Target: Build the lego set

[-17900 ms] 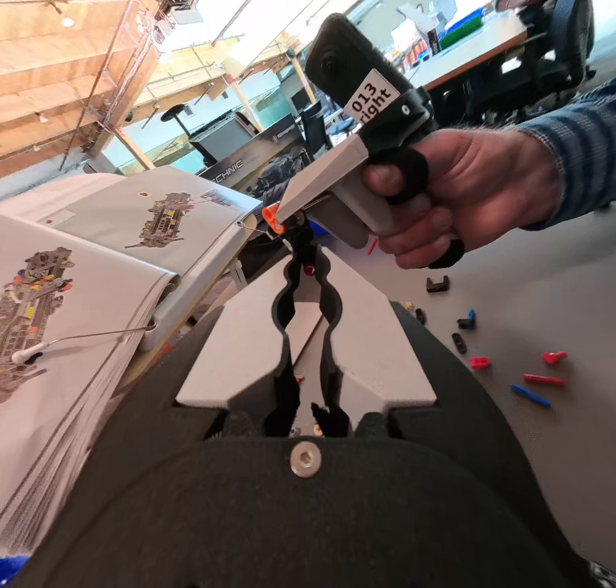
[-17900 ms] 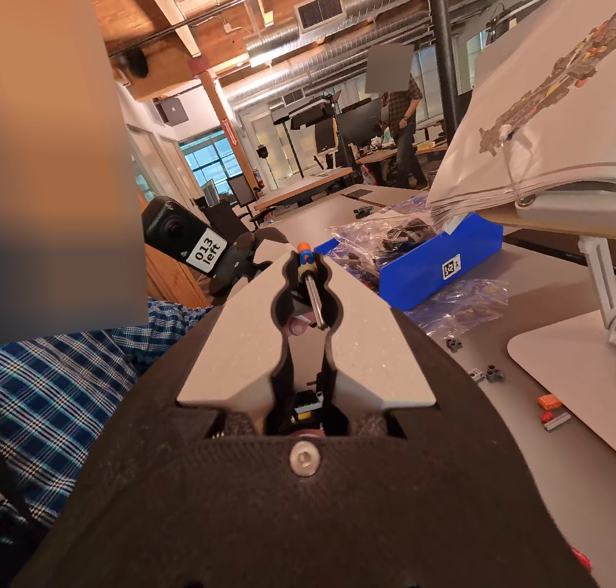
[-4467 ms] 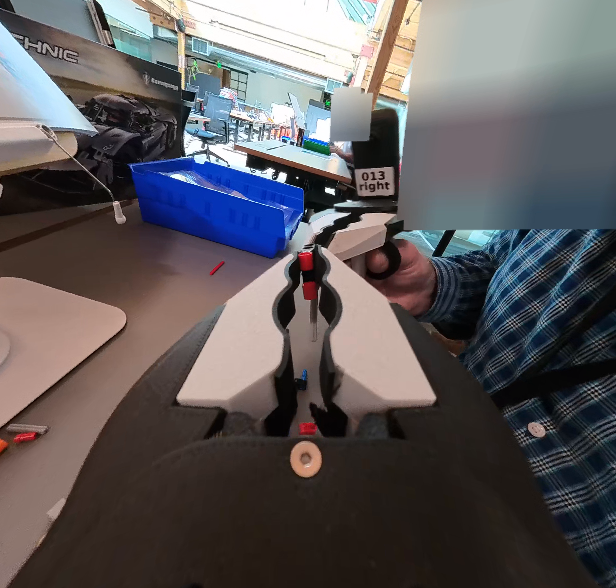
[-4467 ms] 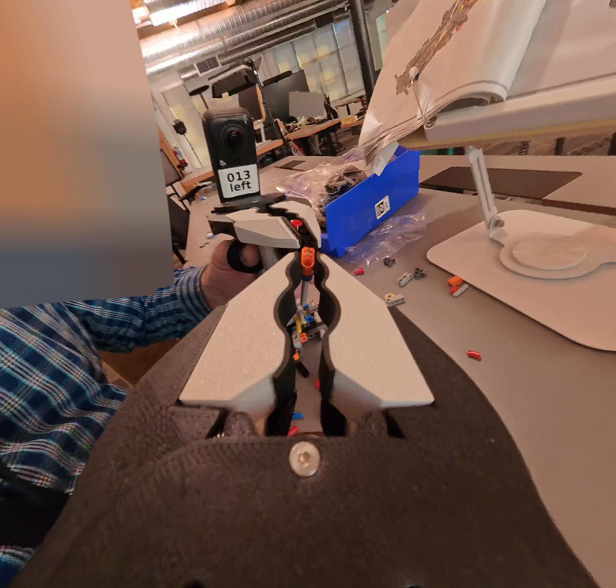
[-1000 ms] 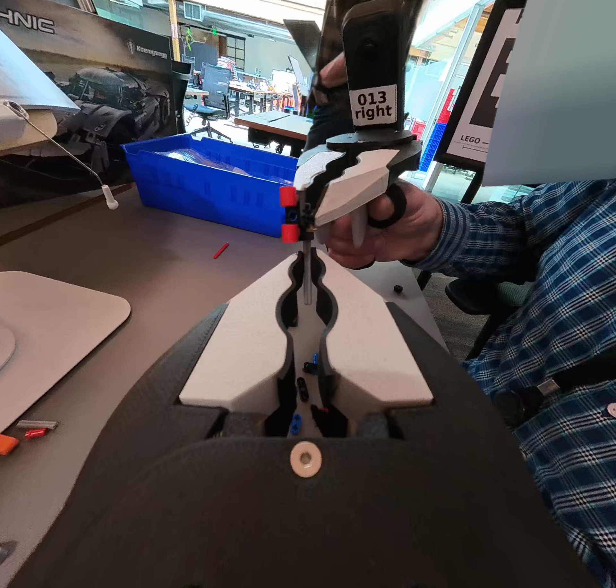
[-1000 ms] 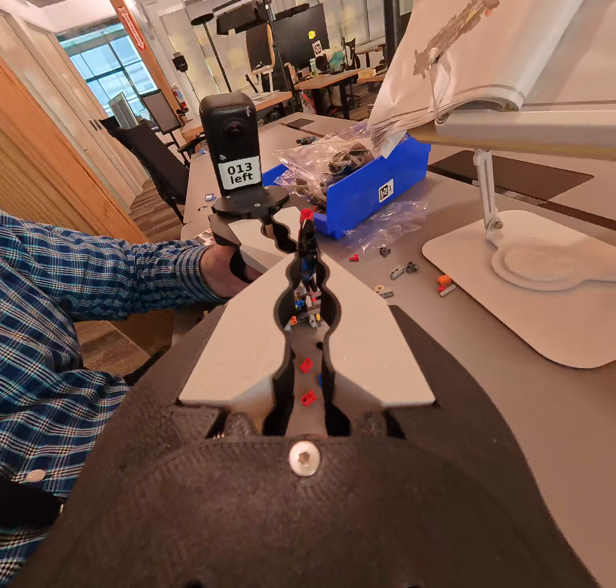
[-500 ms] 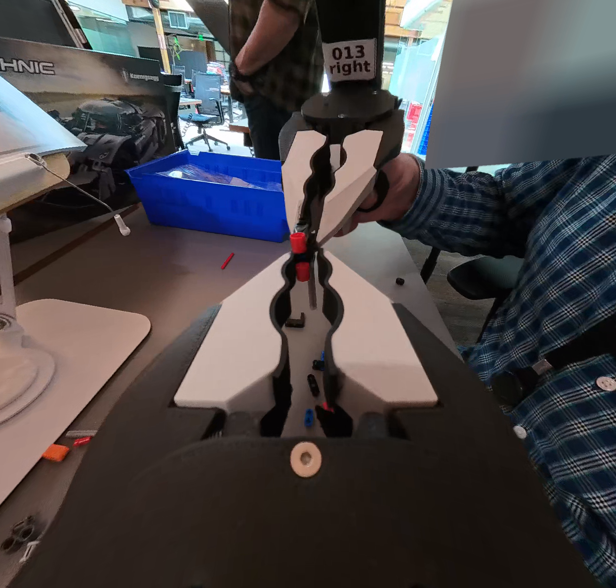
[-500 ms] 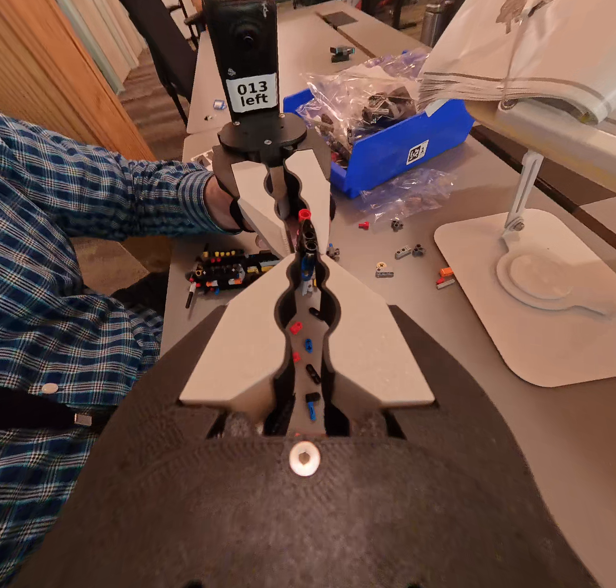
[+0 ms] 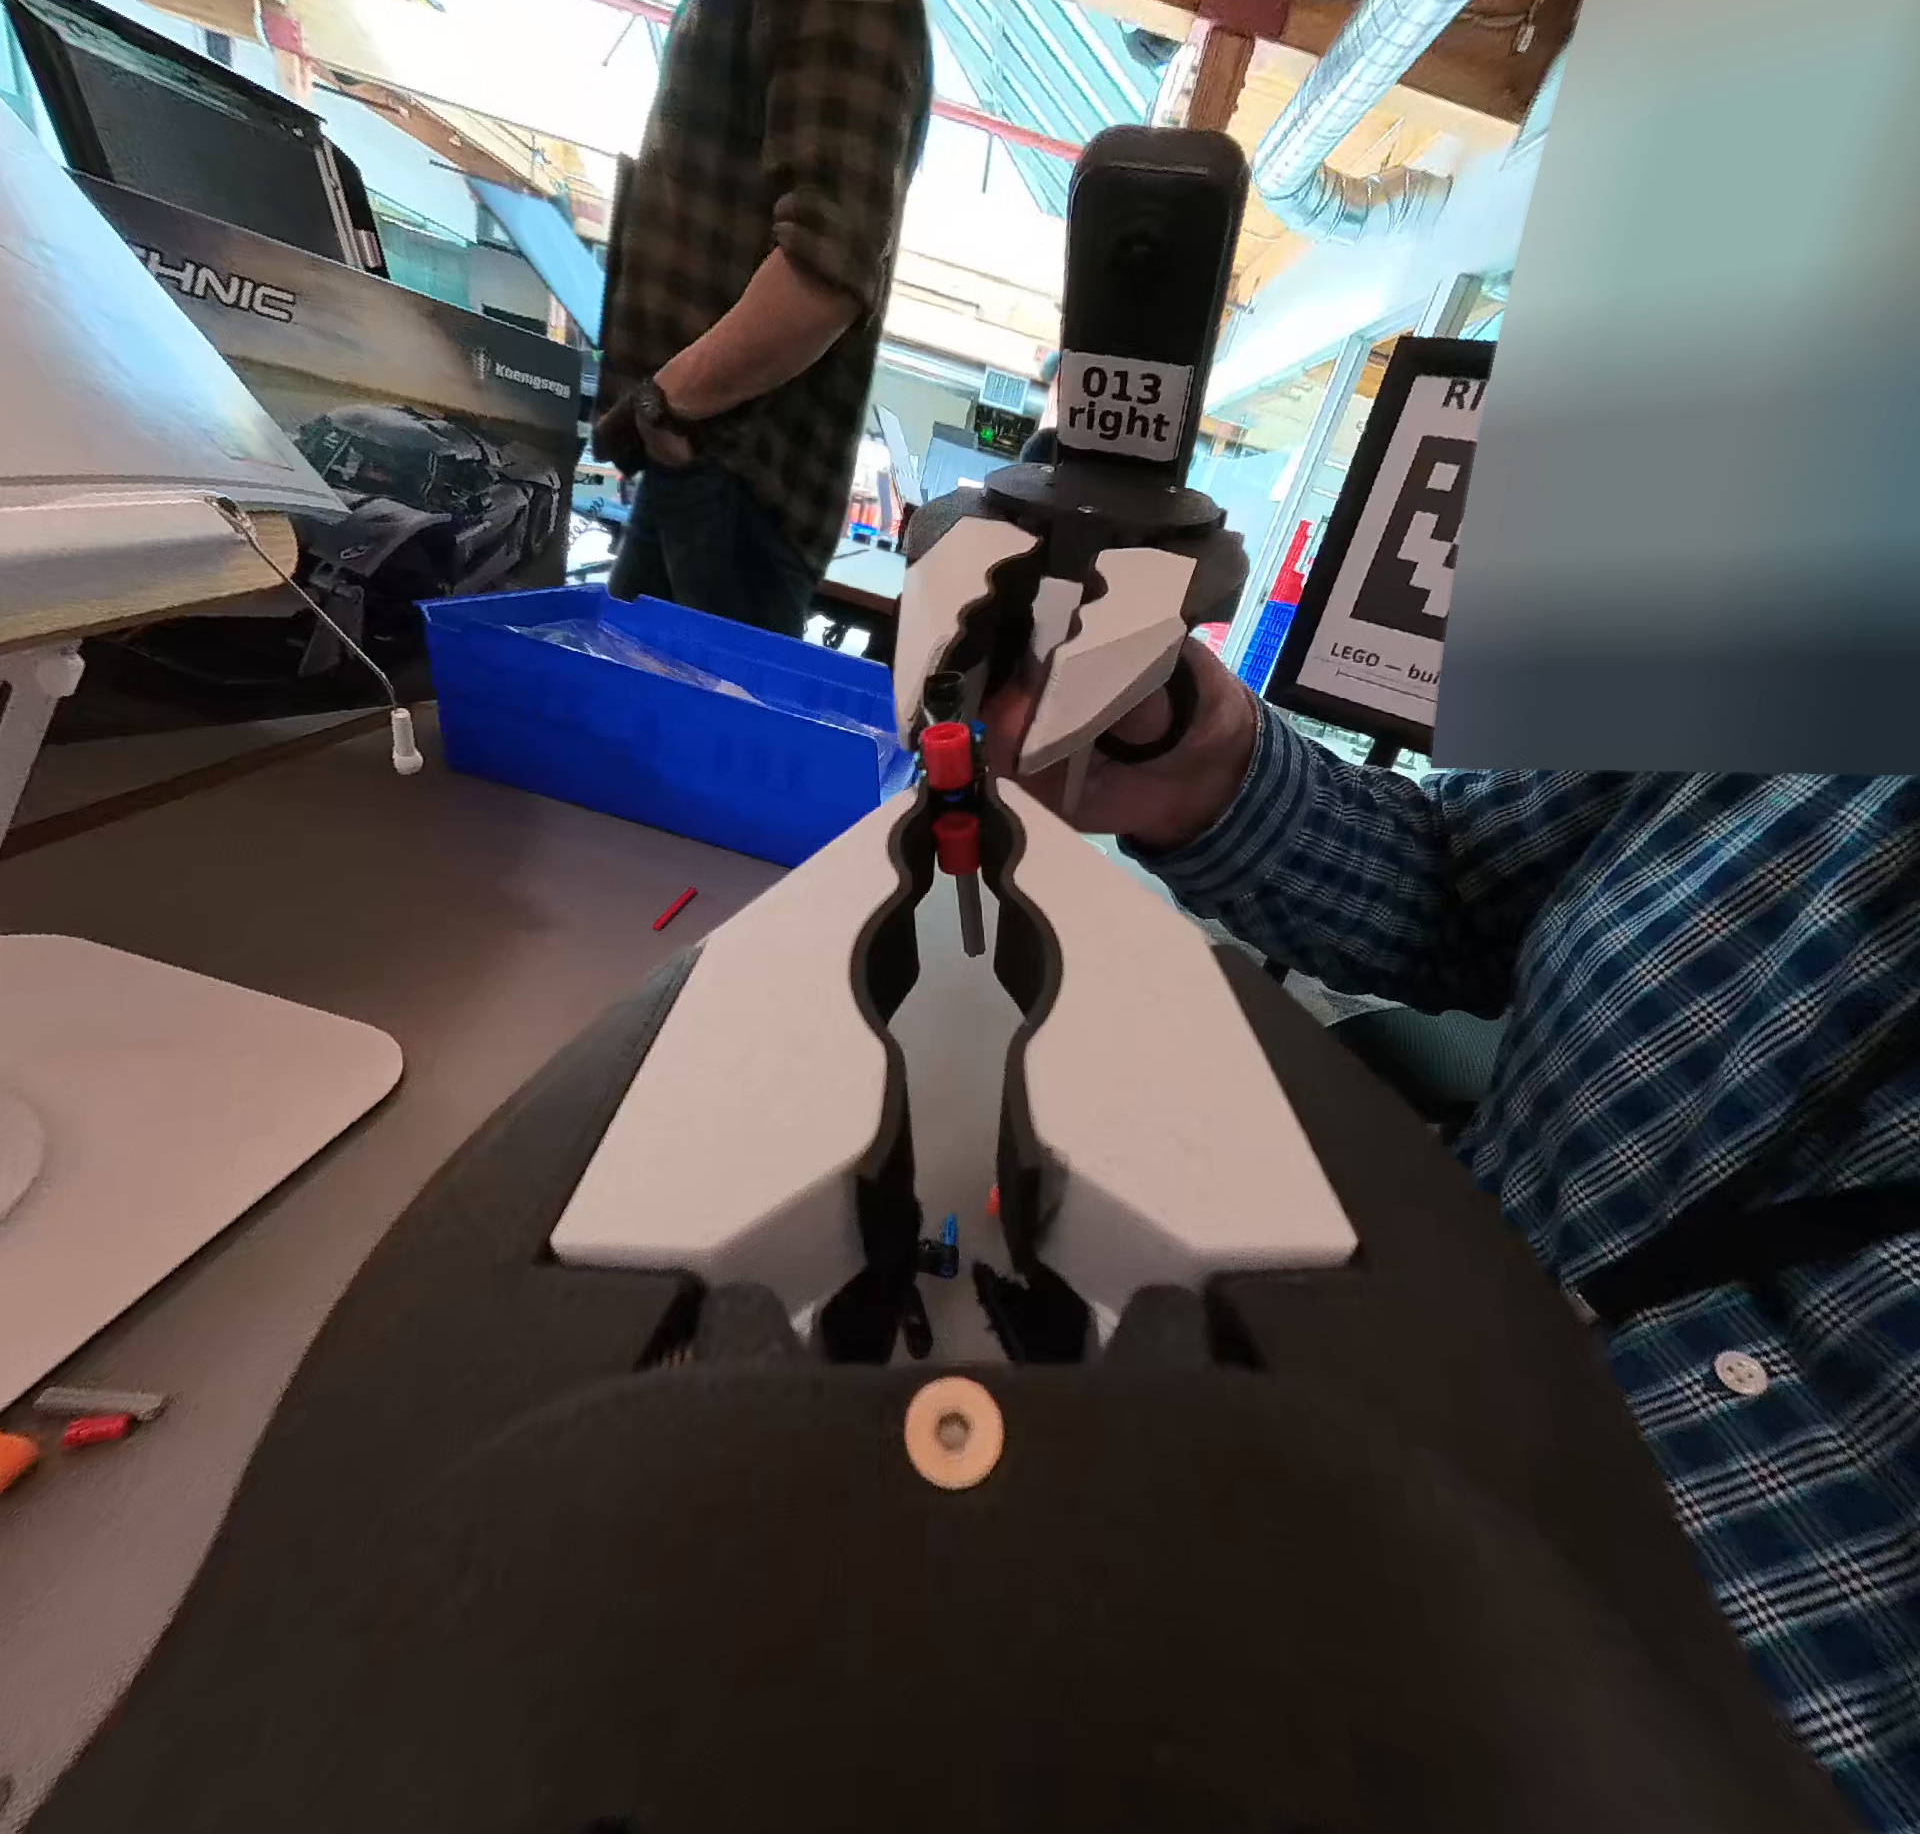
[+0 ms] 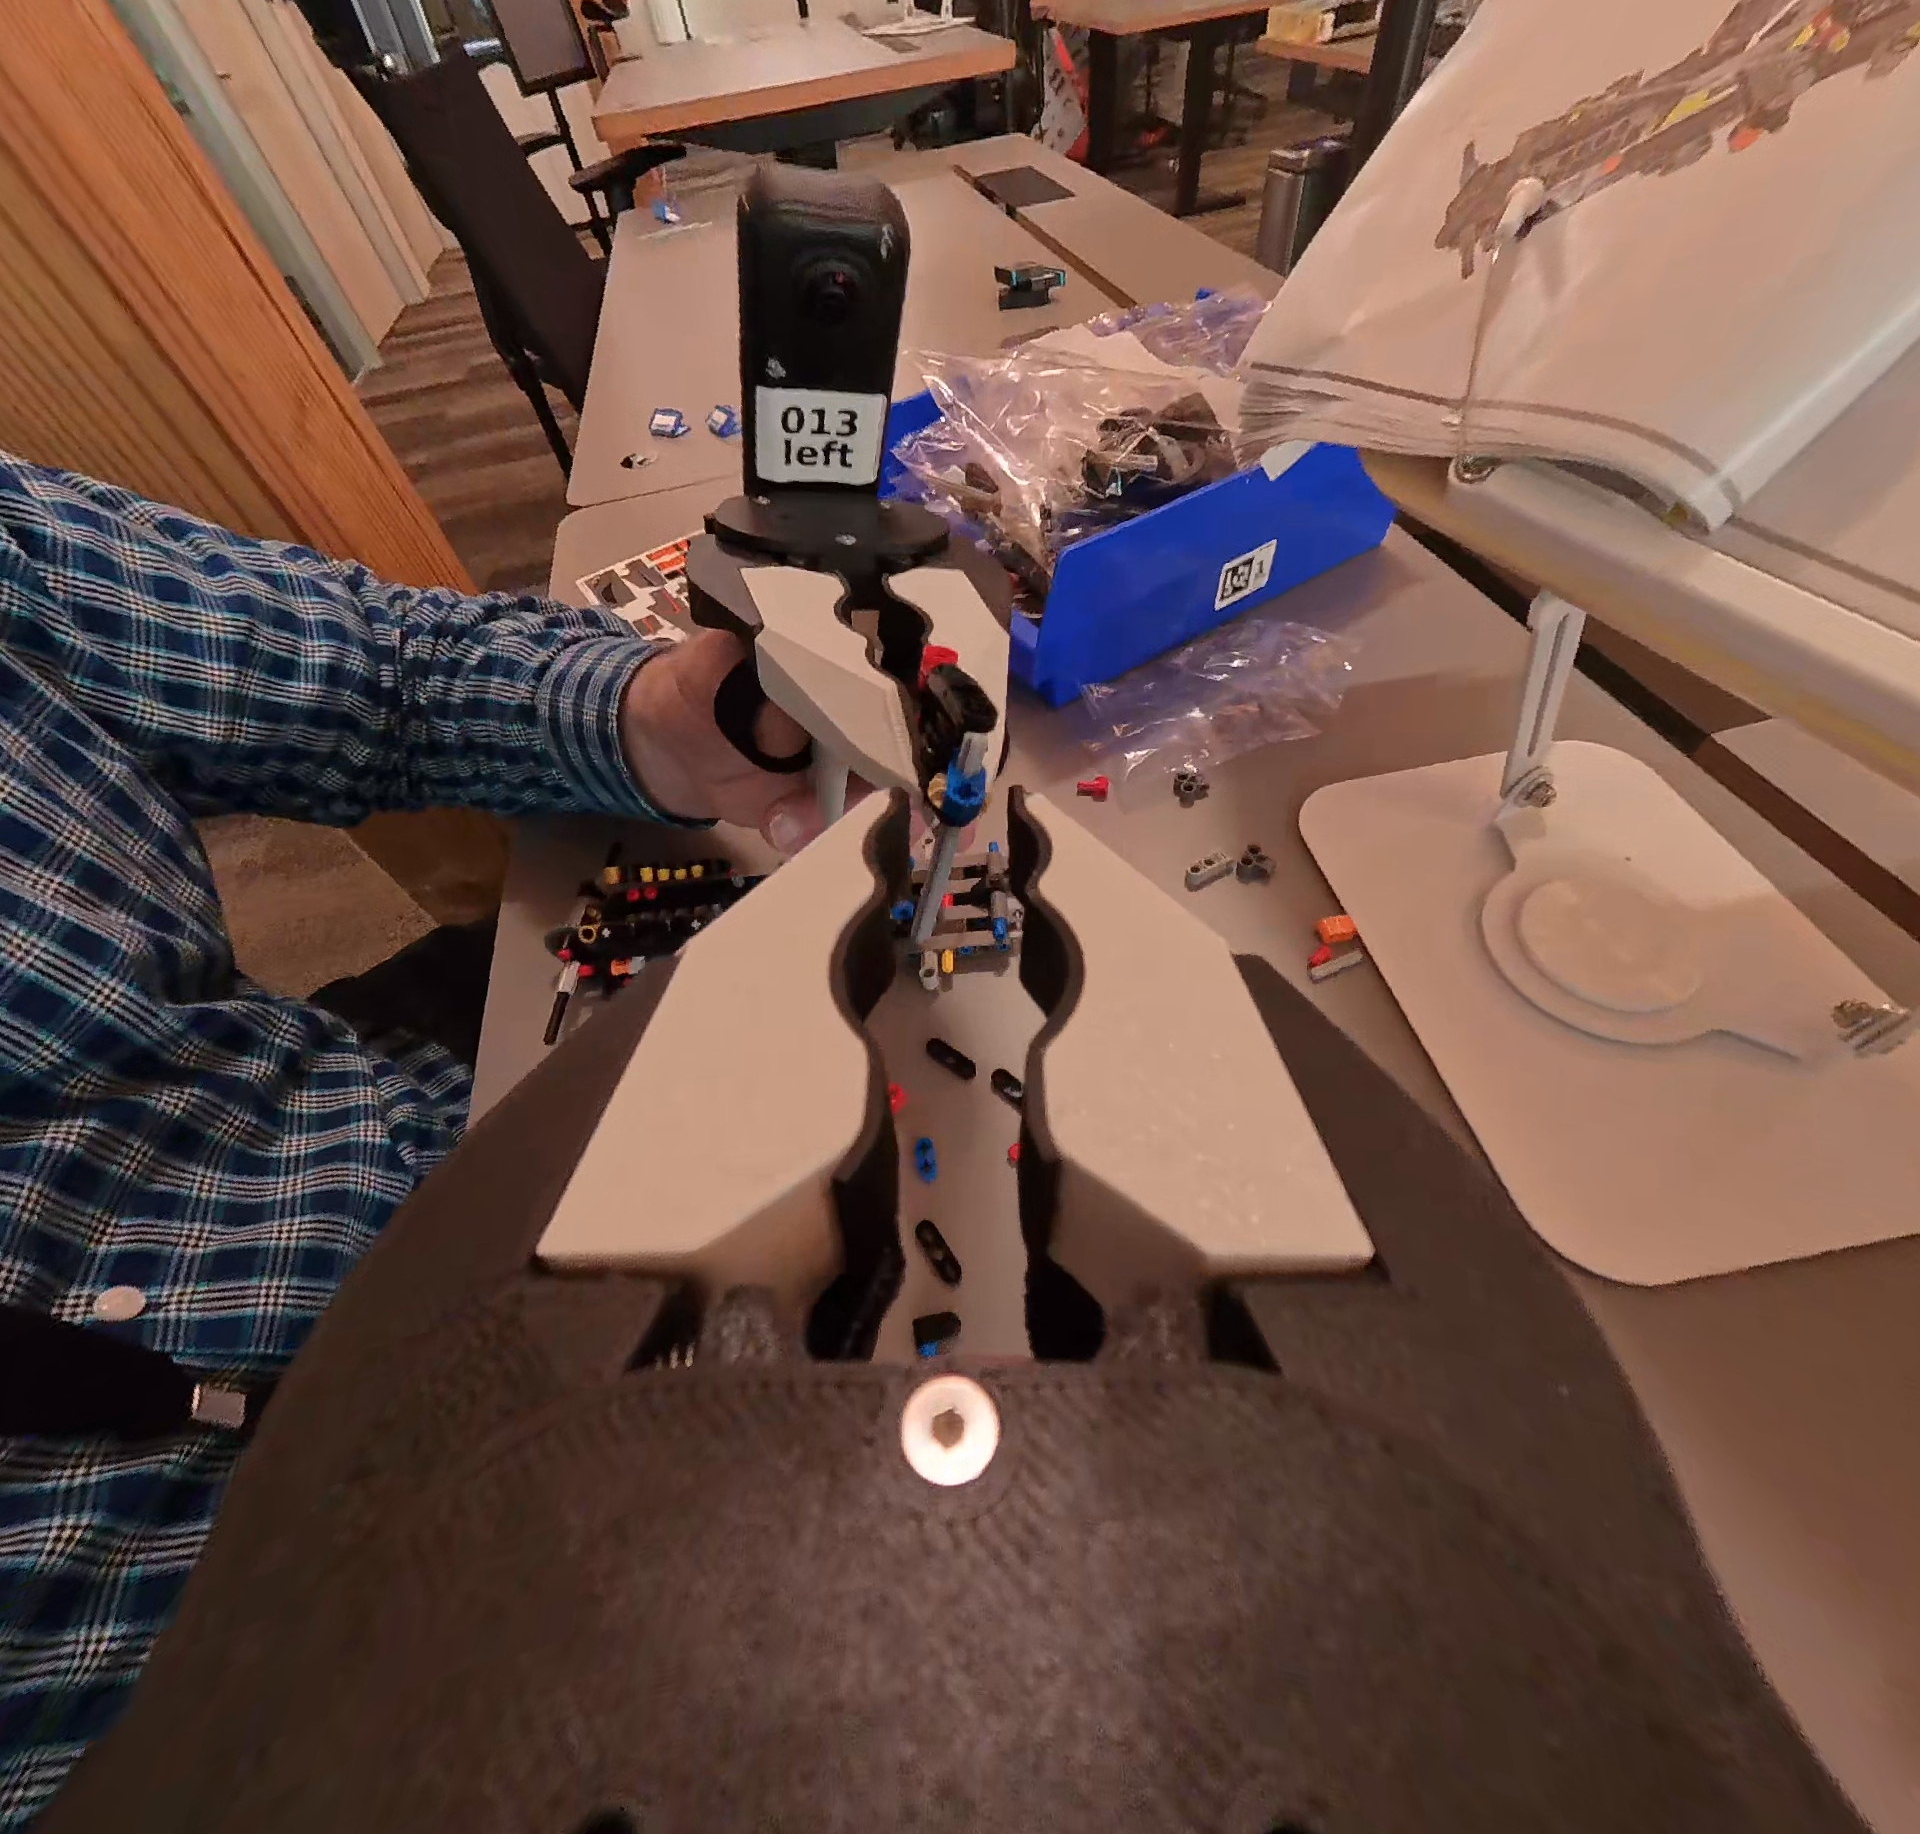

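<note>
The lego piece, a grey axle carrying two red bushes, sits clamped at the tips of the left gripper, held up above the grey table. Just beyond it, tip to tip, the right gripper has its jaws parted around the piece's upper end. Farther back on the table stands a blue bin, and behind that a person in a plaid shirt

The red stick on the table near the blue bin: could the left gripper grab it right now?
Probably not yet. The left gripper is shut on an axle with red bushes, so its fingers are full. The red stick itself lies in the open on the table, with nothing around it.
</note>
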`<state>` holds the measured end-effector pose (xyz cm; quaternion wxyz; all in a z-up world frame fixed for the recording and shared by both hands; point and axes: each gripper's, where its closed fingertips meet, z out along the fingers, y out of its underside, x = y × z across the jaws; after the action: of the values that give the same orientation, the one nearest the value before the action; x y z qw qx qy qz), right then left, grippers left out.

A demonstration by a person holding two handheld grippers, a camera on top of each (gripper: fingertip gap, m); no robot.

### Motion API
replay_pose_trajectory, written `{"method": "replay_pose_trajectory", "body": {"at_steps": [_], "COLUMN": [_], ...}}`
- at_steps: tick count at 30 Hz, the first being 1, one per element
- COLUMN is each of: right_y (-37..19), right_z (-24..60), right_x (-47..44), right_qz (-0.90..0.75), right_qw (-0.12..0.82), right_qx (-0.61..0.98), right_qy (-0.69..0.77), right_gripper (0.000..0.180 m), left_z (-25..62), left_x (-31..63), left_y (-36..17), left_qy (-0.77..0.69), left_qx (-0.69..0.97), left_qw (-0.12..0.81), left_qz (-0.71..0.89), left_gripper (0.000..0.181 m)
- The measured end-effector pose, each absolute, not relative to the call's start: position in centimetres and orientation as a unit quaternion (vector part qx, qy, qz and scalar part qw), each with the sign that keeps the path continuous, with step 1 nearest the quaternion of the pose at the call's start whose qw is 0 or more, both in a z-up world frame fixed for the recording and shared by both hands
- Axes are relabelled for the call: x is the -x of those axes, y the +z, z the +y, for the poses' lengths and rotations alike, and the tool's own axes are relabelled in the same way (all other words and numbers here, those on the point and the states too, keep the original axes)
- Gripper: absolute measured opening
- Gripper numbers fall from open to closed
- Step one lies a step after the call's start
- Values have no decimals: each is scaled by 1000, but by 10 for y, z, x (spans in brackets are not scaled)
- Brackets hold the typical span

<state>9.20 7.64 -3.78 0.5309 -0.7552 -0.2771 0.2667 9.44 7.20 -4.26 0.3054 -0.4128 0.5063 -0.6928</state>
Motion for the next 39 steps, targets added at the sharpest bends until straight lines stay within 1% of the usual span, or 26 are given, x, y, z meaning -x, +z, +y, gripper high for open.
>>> {"method": "replay_pose_trajectory", "body": {"at_steps": [2,4,9,13,14,16,21,24,26,30,33,35,39], "right_y": [-34,-33,-33,-31,-30,-25,-38,-42,-38,-33,-30,-28,-20], "right_z": [79,78,79,82,83,85,82,85,89,92,94,98,105], "right_x": [-92,-90,-88,-88,-89,-94,-87,-74,-72,-68,-64,-62,-57], "right_qz": [-276,-286,-314,-316,-311,-292,-276,-280,-275,-285,-306,-313,-321], "right_qw": [536,531,510,515,519,537,535,540,552,544,541,546,572], "right_qx": [751,749,755,758,758,753,749,742,736,739,743,744,734], "right_qy": [270,275,268,247,245,242,277,283,280,277,248,225,177], "right_gripper": [12,3,1,0,4,21,21,2,1,0,0,1,1], "left_z": [70,69,70,74,76,79,81,79,82,82,84,88,95], "left_x": [-94,-94,-94,-94,-93,-91,-88,-87,-84,-80,-76,-74,-68], "left_y": [-44,-44,-44,-41,-40,-35,-28,-26,-21,-16,-12,-10,-2], "left_qy": [-690,-687,-683,-688,-690,-703,-724,-728,-734,-730,-720,-699,-706], "left_qx": [411,410,410,411,412,410,404,401,394,384,381,386,398], "left_qw": [304,308,314,320,321,317,309,311,315,328,342,373,377], "left_qz": [512,515,516,505,500,488,465,461,454,460,468,472,447], "left_gripper": [6,6,6,6,6,6,6,6,6,8,7,7,6]}}
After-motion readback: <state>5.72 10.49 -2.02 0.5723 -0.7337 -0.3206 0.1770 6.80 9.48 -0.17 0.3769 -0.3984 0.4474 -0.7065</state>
